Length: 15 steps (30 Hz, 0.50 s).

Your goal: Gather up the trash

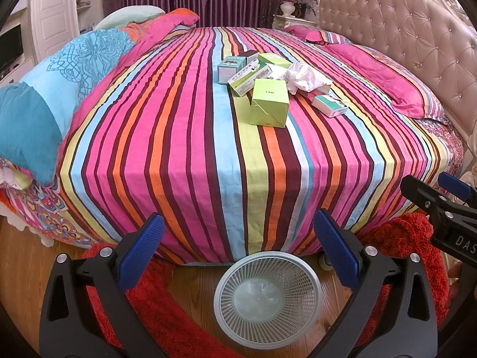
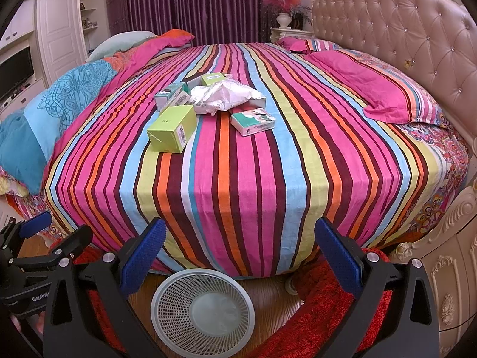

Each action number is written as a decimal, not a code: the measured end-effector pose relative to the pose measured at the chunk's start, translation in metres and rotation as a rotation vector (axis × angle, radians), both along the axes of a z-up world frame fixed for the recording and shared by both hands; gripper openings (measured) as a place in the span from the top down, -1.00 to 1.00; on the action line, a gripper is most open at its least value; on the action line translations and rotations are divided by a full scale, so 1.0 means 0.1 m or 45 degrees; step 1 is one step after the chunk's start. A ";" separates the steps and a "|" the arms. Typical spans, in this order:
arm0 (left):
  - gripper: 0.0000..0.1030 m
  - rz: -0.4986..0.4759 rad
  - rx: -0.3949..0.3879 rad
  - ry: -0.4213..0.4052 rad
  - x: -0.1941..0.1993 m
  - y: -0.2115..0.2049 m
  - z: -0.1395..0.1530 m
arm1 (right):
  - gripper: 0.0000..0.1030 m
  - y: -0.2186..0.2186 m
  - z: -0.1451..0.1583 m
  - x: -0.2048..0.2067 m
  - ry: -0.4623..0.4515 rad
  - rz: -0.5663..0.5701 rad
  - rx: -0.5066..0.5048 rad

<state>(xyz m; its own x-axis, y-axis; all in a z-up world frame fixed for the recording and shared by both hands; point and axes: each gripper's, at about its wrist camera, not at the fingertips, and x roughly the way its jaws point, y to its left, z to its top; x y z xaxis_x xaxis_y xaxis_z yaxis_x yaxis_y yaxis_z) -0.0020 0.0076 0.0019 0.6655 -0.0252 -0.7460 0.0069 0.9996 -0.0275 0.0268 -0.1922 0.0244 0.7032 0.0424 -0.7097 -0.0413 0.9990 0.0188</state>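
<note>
While nothing lies in the basket (image 1: 268, 299) on the near floor, the task reads as not begun. Bed (image 1: 184, 137): all trash sits mid-surface, far from the near edge. Largest to smallest: green box (image 1: 269, 103), crumpled paper (image 2: 222, 97), small teal carton (image 2: 253, 121), further cartons behind. Left gripper (image 1: 238, 250) and right gripper (image 2: 240, 252) hover near the basket, jaws apart, holding nothing.

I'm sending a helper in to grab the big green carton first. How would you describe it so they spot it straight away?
Look at the striped bed, at the pile of trash in its middle. The lime-green box is the piece closest to the foot edge, above the white basket on the floor. It is the biggest, plainest box there; its neighbours are smaller printed cartons and crumpled white paper.
</note>
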 end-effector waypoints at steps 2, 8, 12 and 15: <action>-0.88 0.003 -0.001 0.003 0.00 0.01 -0.02 | -0.86 -0.01 -0.01 0.00 0.001 -0.002 0.001; -0.88 0.004 -0.001 0.004 -0.01 0.01 -0.02 | -0.86 -0.02 0.01 -0.01 -0.005 0.000 0.005; -0.88 0.003 -0.004 0.006 0.00 0.02 -0.03 | -0.86 -0.02 0.01 -0.01 -0.016 0.007 -0.002; -0.88 0.008 -0.008 0.017 0.00 0.03 -0.05 | -0.85 -0.02 0.00 0.00 -0.013 0.012 0.005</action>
